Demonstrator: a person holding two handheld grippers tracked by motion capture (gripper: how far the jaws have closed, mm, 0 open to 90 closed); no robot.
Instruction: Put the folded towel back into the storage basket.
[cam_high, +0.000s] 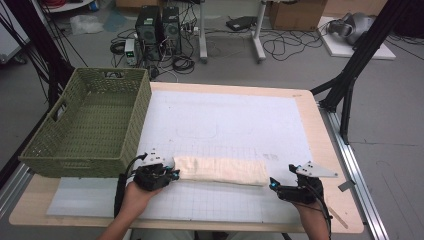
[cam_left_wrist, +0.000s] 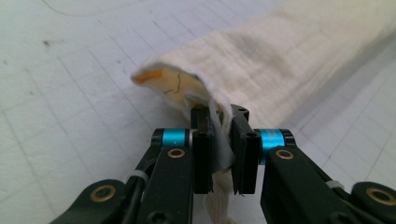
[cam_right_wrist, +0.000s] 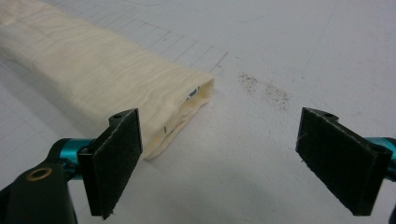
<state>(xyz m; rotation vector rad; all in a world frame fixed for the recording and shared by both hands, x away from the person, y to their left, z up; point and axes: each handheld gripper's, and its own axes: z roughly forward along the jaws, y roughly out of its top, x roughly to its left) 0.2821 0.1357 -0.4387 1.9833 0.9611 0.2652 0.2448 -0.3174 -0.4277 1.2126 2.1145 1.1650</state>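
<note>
Folded cream cloth (cam_high: 222, 170) lying as a long strip along the near part of the white grid mat (cam_high: 235, 125), left end pinched in the left gripper (cam_high: 173, 174), right end free just left of the right gripper (cam_high: 272, 184). Left gripper (cam_left_wrist: 224, 154) clamped tight on a thin bit of the cloth's (cam_left_wrist: 280, 60) end, layers bunched and curling up past the jaws, orange inner face showing. Right gripper (cam_right_wrist: 219, 163) spread wide, nothing held, cloth (cam_right_wrist: 93, 74) end lying just left of and beyond the left pad (cam_right_wrist: 116, 161), outside the gap. Likely risks: left pinch looks shallow and maybe on the top layers only, so pulling or lifting could slip it out or peel the fold open; right jaws off to the side of the cloth end, so closing here would probably catch nothing or only the corner edge; grabbing only the upper layers at the open right end would let the stack splay; uneven lift with one end held would drag and twist the strip across the mat. Around: green woven basket (cam_high: 87, 125) on the far-left of the wooden table (cam_high: 327, 165), empty, near front corner close to the left gripper, could snag a leftward swing. Mat otherwise bare, small dirt speck (cam_right_wrist: 264, 88) to the right past the cloth end. Cables, computer towers (cam_high: 157, 27), boxes on the floor far off, out of the way.
</note>
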